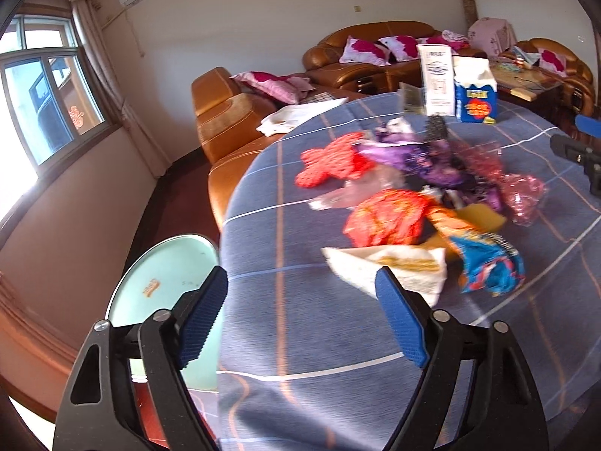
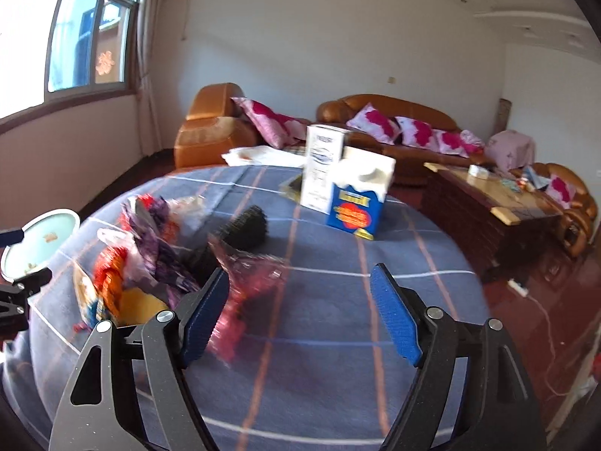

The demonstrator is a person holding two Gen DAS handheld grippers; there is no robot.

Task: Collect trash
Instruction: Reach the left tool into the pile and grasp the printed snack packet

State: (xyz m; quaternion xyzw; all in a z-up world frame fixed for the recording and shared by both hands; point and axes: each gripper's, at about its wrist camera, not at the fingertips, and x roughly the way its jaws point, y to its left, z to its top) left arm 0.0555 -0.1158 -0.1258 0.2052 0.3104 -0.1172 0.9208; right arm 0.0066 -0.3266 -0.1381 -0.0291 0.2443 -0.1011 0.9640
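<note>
Both tongs are held wide apart with nothing in them. The white wrapper (image 1: 390, 267) is seen at twelve o'clock, touching the left tongs (image 1: 302, 289); the right tongs (image 2: 300, 289) are farther.

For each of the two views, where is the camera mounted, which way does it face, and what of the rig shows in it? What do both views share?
Left wrist: sits on the left gripper, looking over the table's left edge at the trash pile; its open fingers show, and the right gripper at the right edge.
Right wrist: sits on the right gripper, looking across the table toward the sofa; its open fingers show, and part of the left gripper at the left edge.
Shared: the pile, blue carton, white box, green bin.
</note>
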